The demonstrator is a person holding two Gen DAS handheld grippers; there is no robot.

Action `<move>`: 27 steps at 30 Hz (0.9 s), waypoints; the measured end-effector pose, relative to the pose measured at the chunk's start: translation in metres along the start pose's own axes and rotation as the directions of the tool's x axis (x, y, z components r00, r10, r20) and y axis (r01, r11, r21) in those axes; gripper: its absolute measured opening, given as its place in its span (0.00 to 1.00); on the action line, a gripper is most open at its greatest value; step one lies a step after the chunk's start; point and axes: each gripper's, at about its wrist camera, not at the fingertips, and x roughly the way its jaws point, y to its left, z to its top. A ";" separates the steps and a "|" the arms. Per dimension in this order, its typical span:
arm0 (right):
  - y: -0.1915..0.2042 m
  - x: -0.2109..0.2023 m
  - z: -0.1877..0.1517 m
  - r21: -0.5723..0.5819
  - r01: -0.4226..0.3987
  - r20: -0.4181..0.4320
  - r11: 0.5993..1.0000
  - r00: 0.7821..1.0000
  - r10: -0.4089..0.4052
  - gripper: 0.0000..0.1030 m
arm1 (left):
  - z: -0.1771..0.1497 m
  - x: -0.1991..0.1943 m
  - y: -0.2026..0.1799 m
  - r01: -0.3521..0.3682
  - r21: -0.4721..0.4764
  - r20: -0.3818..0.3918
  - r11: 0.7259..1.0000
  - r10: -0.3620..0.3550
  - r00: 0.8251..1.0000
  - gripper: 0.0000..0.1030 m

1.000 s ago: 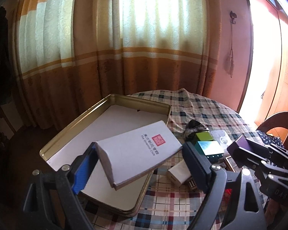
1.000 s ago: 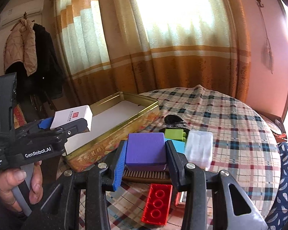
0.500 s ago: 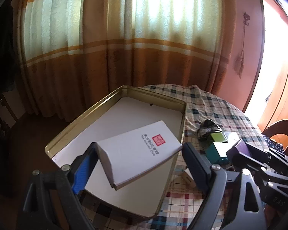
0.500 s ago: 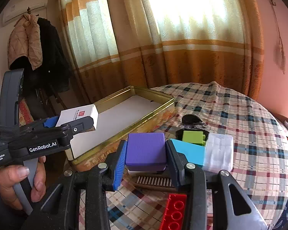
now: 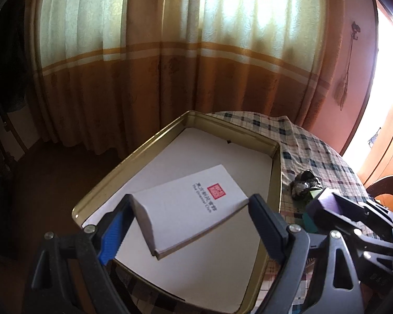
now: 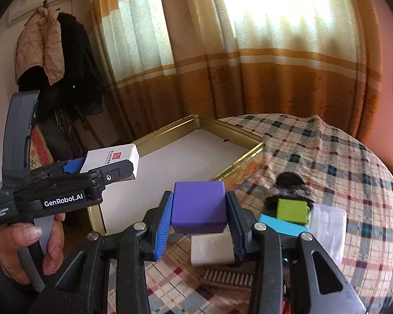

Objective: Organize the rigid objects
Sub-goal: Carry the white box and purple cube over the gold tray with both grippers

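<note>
My left gripper [image 5: 191, 217] is shut on a flat white box [image 5: 188, 206] with a red stamp, held tilted above the gold tin tray [image 5: 154, 141] with its white liner. The right wrist view shows that same left gripper [image 6: 110, 164] and white box [image 6: 112, 157] over the gold tin tray's [image 6: 249, 154] near left corner. My right gripper [image 6: 200, 209] is shut on a purple block [image 6: 199, 209], held above the checked tablecloth just right of the tray. In the left wrist view the purple block [image 5: 325, 204] and right gripper show at the right.
On the plaid cloth [image 6: 340, 157] lie a green block [image 6: 292, 209], a blue block [image 6: 280, 225], a clear plastic case [image 6: 327, 225], a white block [image 6: 212, 248], a dark comb [image 6: 228, 277] and a black furry lump [image 6: 290, 185]. Curtains hang behind. Coats [image 6: 47, 52] hang at left.
Both grippers have moved left toward the tray with their loads. The white box now hangs over the tray's inside, and the red brick has slid out of the right wrist view.
</note>
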 end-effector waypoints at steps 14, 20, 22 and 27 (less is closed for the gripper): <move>0.006 0.040 0.028 -0.067 0.009 -0.059 0.998 0.998 -0.013 0.41 | 0.020 0.023 0.014 0.002 0.017 -0.065 1.000 -0.001 0.998 0.86; 0.016 0.061 0.037 -0.086 -0.013 -0.096 0.996 0.995 0.004 0.41 | 0.022 0.029 0.027 -0.020 0.027 -0.088 0.999 0.022 0.996 0.86; 0.019 0.066 0.041 -0.083 -0.023 -0.107 0.996 0.994 0.014 0.41 | 0.023 0.030 0.032 -0.021 0.022 -0.094 1.000 0.023 0.995 0.86; 0.026 0.080 0.051 -0.095 -0.023 -0.135 0.995 0.991 0.010 0.41 | 0.025 0.035 0.041 -0.010 0.022 -0.113 1.000 0.012 0.994 0.86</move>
